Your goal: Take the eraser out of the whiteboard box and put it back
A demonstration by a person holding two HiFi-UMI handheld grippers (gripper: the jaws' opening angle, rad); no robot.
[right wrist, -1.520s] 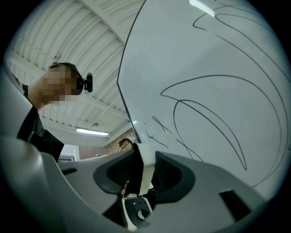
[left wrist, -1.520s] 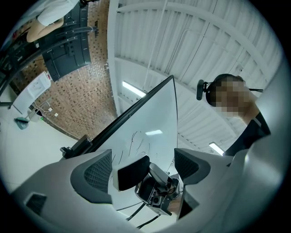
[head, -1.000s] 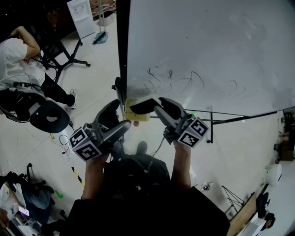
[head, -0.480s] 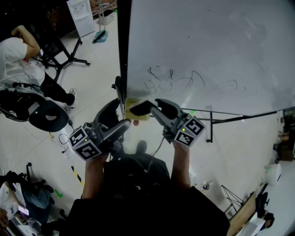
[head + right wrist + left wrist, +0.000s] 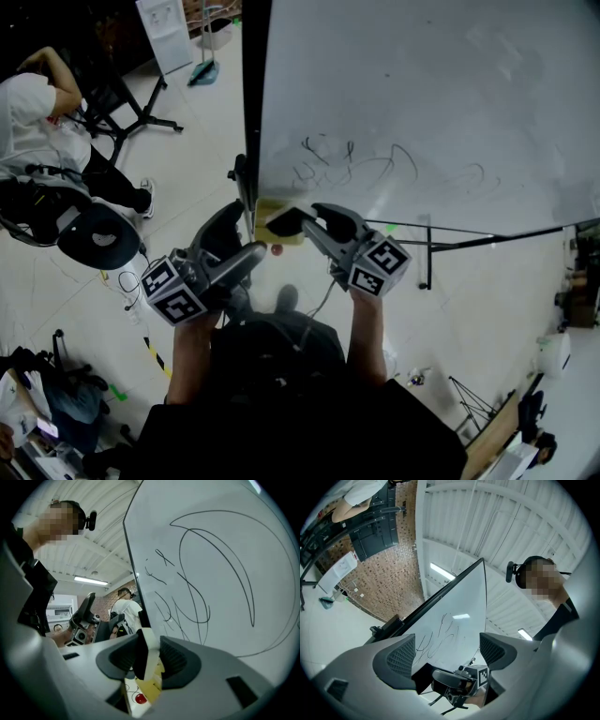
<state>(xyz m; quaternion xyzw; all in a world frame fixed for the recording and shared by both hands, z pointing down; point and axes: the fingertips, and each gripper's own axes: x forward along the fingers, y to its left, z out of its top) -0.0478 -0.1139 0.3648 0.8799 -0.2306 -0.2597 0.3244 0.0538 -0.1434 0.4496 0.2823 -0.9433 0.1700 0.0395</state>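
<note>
Nearest the head camera, my own dark torso [image 5: 281, 394] filled the bottom of the picture and hid the floor under me. The left gripper [image 5: 239, 246] had its fingers wide apart with nothing between them, and its own view looked straight through the gap.

The right gripper [image 5: 302, 223] was clamped on the eraser [image 5: 284, 221], a pad pressed against each flat side. From its camera the eraser [image 5: 149, 651] stood on edge, black felt face to the picture's left and white back to the right. Its near end was buried between the pads, so I could not see its full length. Its long axis seemed to run forward along the jaws. From above it was a dark wedge pointing to the picture's left, over the yellow box [image 5: 272, 236].

The eraser hid part of the box, and I could not tell whether the two touched. A small red thing [image 5: 276, 250] lay below, too small to name.

Beyond stood the scribbled whiteboard [image 5: 422, 112], cut off at top and right. A seated person [image 5: 28, 112] was cropped at the far left.
</note>
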